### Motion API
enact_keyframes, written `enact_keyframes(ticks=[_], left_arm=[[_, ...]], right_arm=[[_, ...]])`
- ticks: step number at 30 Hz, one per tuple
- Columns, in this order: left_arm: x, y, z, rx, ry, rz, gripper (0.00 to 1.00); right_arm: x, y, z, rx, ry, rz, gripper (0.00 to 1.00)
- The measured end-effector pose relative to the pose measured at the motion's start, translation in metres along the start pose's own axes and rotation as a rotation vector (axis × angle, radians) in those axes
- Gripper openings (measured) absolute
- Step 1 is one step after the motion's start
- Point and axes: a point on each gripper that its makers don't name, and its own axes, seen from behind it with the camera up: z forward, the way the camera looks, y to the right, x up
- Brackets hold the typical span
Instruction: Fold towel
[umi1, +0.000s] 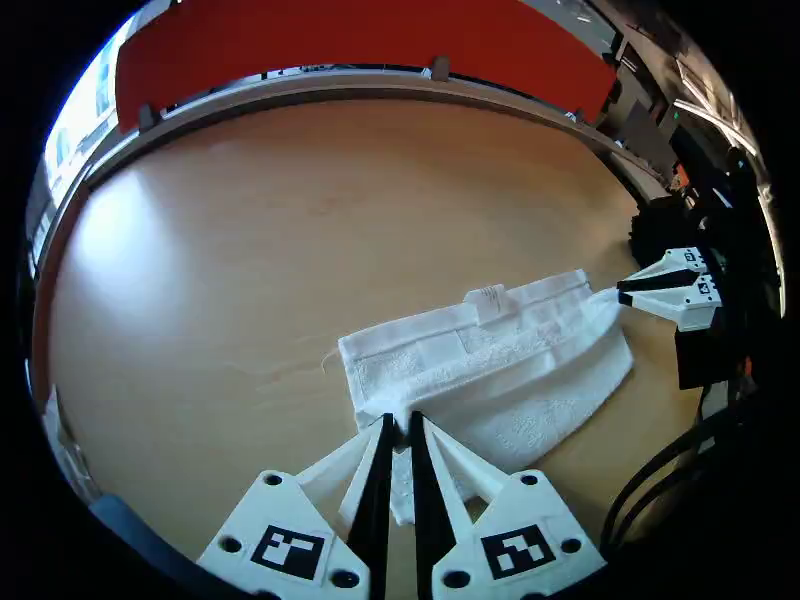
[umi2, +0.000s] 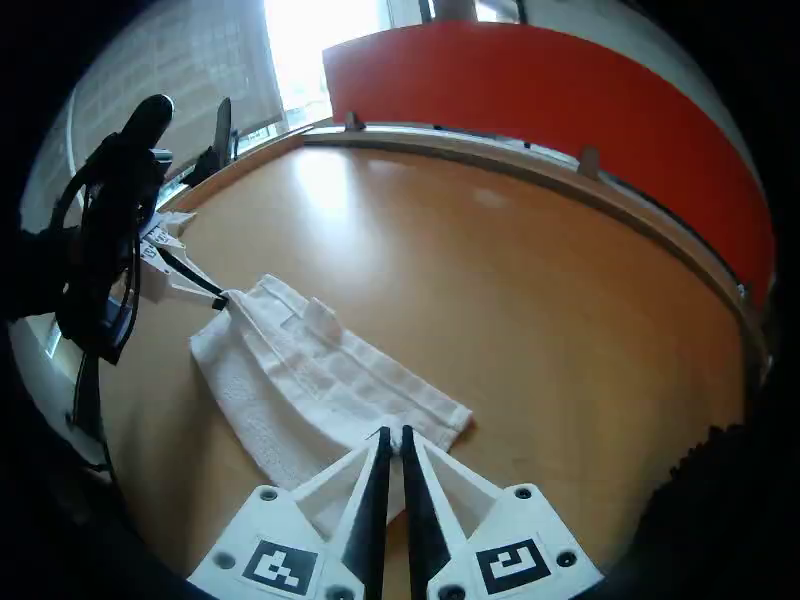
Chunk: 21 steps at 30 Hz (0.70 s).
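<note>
Towel (umi1: 490, 370) pinched at both ends, stretched out half-folded on the tabletop (umi1: 300, 220).
We've got the left tongs (umi1: 400, 428) clamped on one end and the right tongs (umi2: 390, 437) clamped on the opposite corner, each pair nearly together with white cloth between. The surface is smooth light wood with a patch of glare. A red divider (umi1: 350, 45) runs along the far edge, and there's a bright window (umi2: 320, 30) behind it. The dark cables (umi2: 100, 270) behind the far tongs are basically a silhouette, so we can't make out much there. The cloth's near edge is cut off behind our tongs.
</note>
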Motion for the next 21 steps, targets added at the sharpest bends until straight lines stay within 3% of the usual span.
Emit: enact_keyframes(ticks=[11, 21], left_arm=[[0.004, -0.008, 0.008, 0.022, -0.012, 0.001, 0.18], [0.014, -0.016, 0.011, 0.045, -0.011, 0.019, 0.31]], right_arm=[[-0.002, 0.009, 0.006, -0.027, -0.005, 0.007, 0.13], [0.002, 0.023, 0.011, -0.063, -0.005, -0.013, 0.21]])
